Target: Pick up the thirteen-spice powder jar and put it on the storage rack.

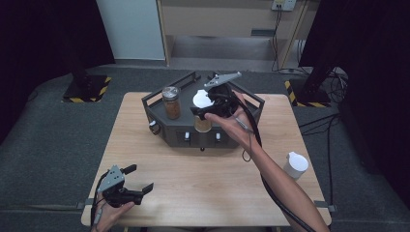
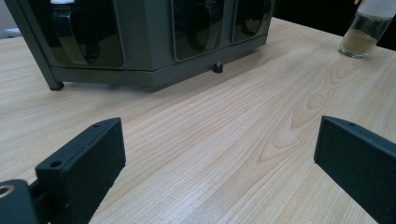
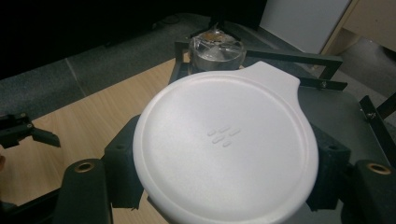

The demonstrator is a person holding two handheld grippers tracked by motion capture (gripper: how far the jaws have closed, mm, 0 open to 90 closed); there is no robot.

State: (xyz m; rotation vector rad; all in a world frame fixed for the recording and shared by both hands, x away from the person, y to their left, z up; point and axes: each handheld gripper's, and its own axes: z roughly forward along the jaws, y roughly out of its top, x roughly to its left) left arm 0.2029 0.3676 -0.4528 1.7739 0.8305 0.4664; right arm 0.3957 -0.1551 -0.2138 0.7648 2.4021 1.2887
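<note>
Guessing the job is loading jars into the dark rack [image 1: 159, 113]: one jar [image 1: 171, 102] already sits inside, the right gripper [image 1: 209, 110] is clamped on a white-lidded jar [image 3: 224, 149] over it, and a third jar [image 1: 295, 166] waits on the table [image 1: 203, 188]. The left gripper [image 1: 137, 179] rests wide open, holding nothing. The left gripper view shows the rack's little foot [image 2: 218, 68] underneath, hidden from above.

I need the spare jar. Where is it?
High view: the white-lidded jar stands alone by the table's right edge, right of the person's forearm.
</note>
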